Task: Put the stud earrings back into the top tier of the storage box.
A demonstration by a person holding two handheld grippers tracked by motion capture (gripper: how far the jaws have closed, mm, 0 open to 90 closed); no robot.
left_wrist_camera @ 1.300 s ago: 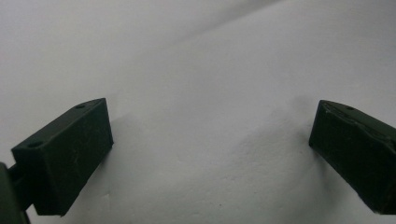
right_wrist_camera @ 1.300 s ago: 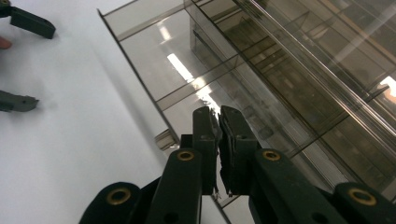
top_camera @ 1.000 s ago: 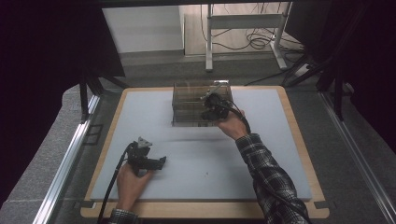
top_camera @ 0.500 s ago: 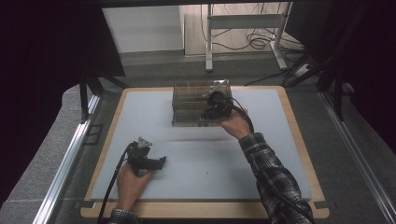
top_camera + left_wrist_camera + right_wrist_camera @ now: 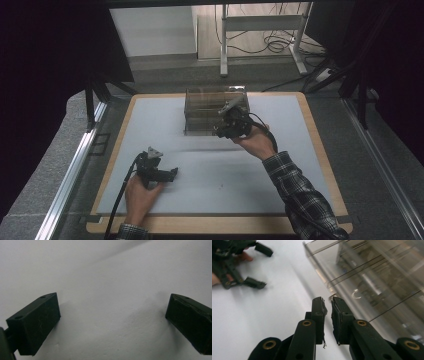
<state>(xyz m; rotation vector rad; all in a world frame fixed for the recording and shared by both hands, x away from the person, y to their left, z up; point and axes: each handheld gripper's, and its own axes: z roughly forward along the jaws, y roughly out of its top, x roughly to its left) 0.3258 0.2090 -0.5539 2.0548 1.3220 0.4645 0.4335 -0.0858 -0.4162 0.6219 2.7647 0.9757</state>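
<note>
Two grippers are at work over a white mat (image 5: 300, 165) on a table with a wooden rim (image 5: 322, 150).

One clear box (image 5: 205, 107) sits on the far part of the mat, near the middle. It looks like see-through plastic with thin shelves or drawers inside. I cannot tell what is in it.

A person's right hand (image 5: 255, 142) holds the right gripper (image 5: 221, 131) at the front right corner of the box. That arm wears a checked sleeve (image 5: 300, 200). In the right gripper view, the right gripper (image 5: 328, 306) has its two black jaws almost together, with just a thin gap. They have just been closing a little. Nothing is between them. The box (image 5: 372, 277) is just beside the jaws, on their right, and its near edge runs close past the tips. I cannot tell if the tips touch it.

The left gripper (image 5: 172, 174) rests low on the near left part of the mat, well apart from the box. The left hand (image 5: 140, 192) holds it from below. A black cable (image 5: 122, 195) trails back from it. In the left gripper view, its jaws stand wide open over bare mat (image 5: 112, 290), with nothing between them. The right gripper view also shows the left gripper (image 5: 260, 267) far off, with jaws spread.
</note>
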